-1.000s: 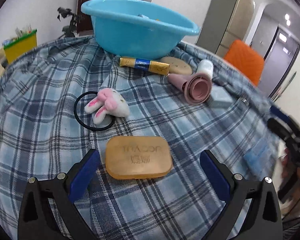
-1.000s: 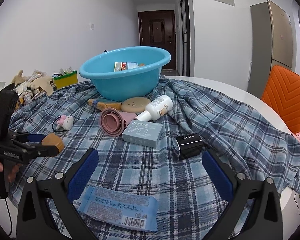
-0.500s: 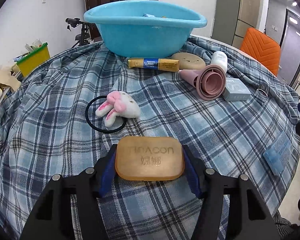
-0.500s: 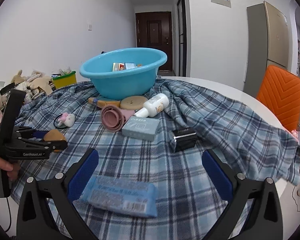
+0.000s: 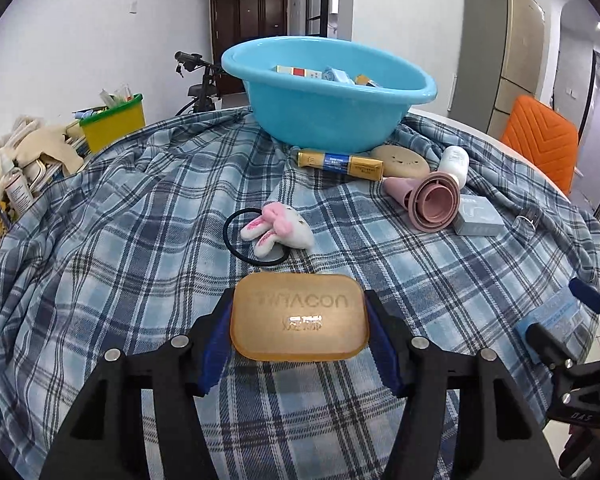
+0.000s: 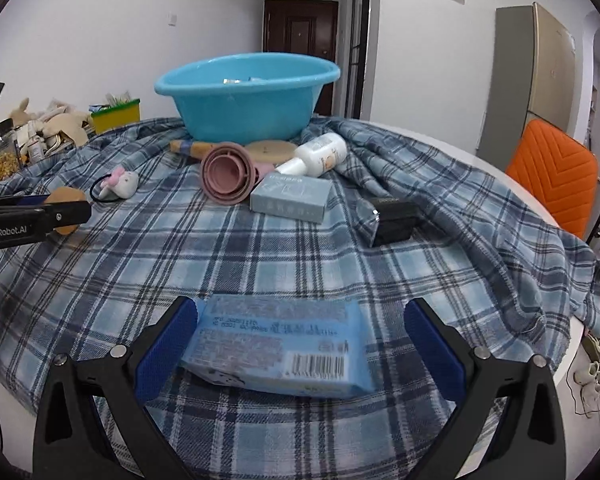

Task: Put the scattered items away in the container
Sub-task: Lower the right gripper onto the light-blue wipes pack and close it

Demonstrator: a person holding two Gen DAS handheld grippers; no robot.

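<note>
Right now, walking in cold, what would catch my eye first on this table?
Probably the big blue basin at the far side of the plaid cloth, already holding a few small boxes. Next, the amber soap clamped in the left gripper up close, with the bunny hair tie just beyond it. The right gripper straddles a blue wipes pack, jaws apart.

The print on the blue packet (image 6: 278,350) is smeared beyond reading. The basin's (image 6: 244,100) rim hides most of its contents. The gold tube (image 6: 190,147) sits half behind the pink cups (image 6: 228,176). The right gripper (image 5: 580,360) runs off the frame edge.
</note>
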